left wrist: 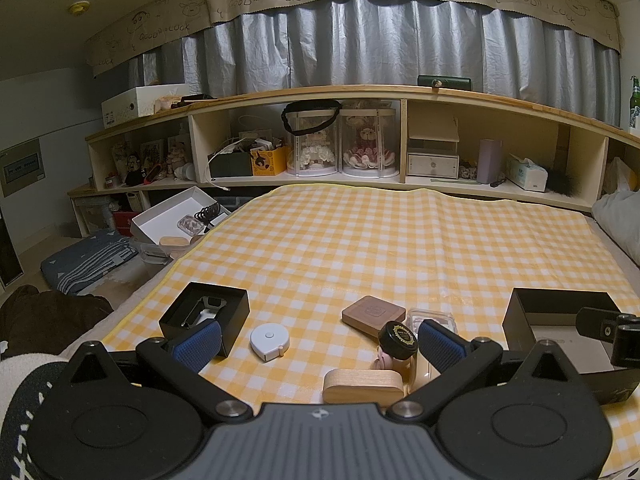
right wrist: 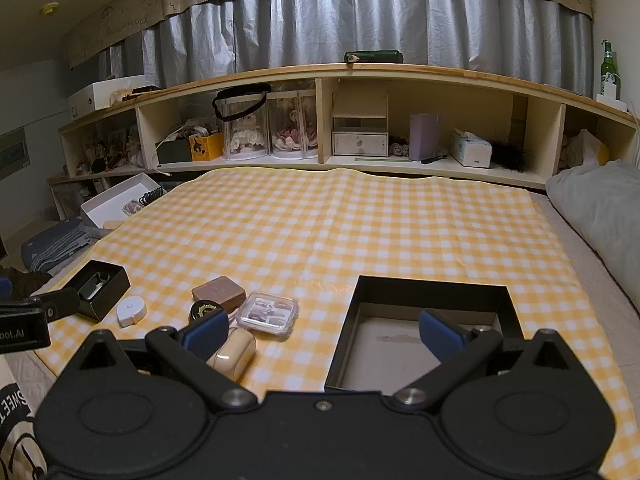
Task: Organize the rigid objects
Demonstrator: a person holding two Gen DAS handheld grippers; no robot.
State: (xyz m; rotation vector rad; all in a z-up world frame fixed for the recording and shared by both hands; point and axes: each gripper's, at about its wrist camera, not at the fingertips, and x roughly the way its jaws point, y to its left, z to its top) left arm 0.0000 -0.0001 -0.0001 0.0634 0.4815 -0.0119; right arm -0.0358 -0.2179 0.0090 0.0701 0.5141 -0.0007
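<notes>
Objects: a cluster lies on my yellow checked cloth, between two black boxes.
Wooden case: nearest my left claw, on its side, long axis running left to right across the view.
Jar: black lid, tipped over, lid facing me, touching the wooden case's right end.
Brown square: flat, just behind the jar.
Clear case: flat, beside the brown square.
Tape measure: white, alone, left of the cluster.
Small box: open, something metal inside.
Big box: open, under my right claw.
Left claw: spread wide, holding nothing.
Right claw: spread wide, holding nothing, one pad over the big box.
</notes>
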